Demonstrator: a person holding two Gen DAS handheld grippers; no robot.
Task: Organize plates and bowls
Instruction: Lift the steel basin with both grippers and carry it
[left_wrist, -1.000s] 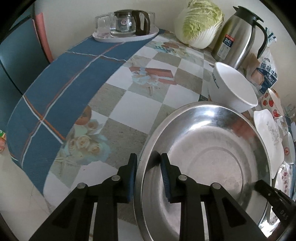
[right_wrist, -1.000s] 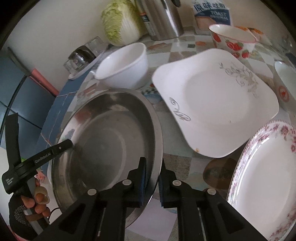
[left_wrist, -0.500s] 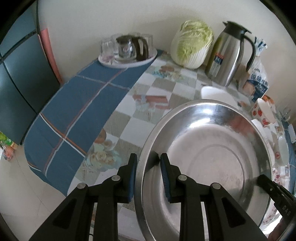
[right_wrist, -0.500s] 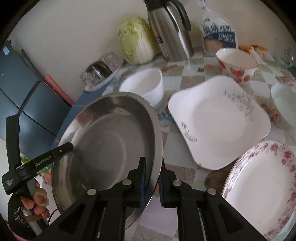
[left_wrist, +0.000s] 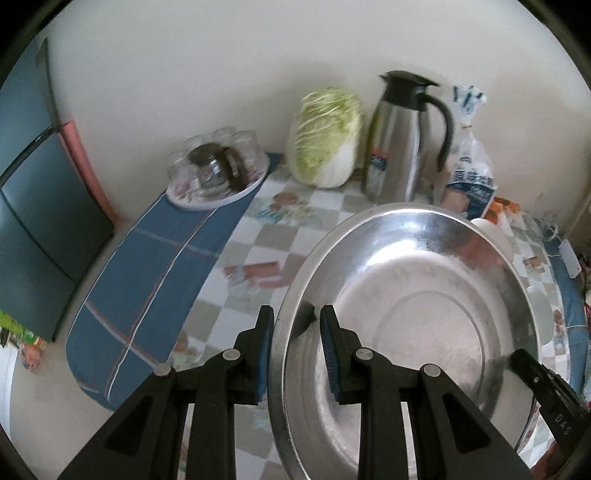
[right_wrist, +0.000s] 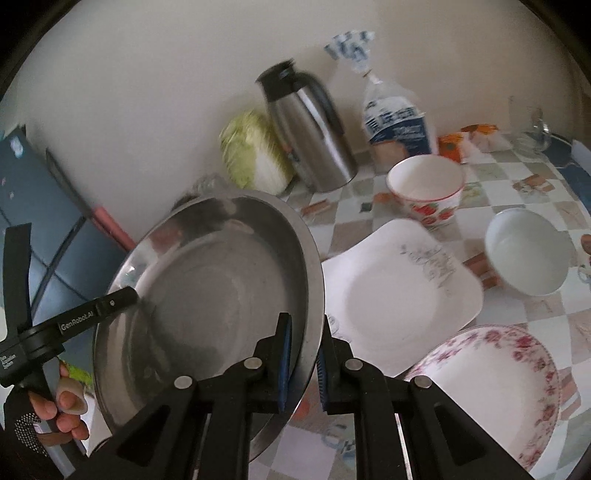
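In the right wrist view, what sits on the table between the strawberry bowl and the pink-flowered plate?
The square white plate lies between the strawberry bowl and the pink-flowered plate, nearly meeting the latter; this shows only in the right wrist view.

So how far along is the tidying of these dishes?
Early days. Nothing looks stacked yet. In hand: both the left gripper and right gripper clamp the steel basin by its rim, off the table. Left: the square plate, floral plate, strawberry bowl and white bowl sit apart.

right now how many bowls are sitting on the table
2 visible: a strawberry-pattern bowl beside the bread bag, and a white bowl right of the square plate. The lifted steel basin may hide others.
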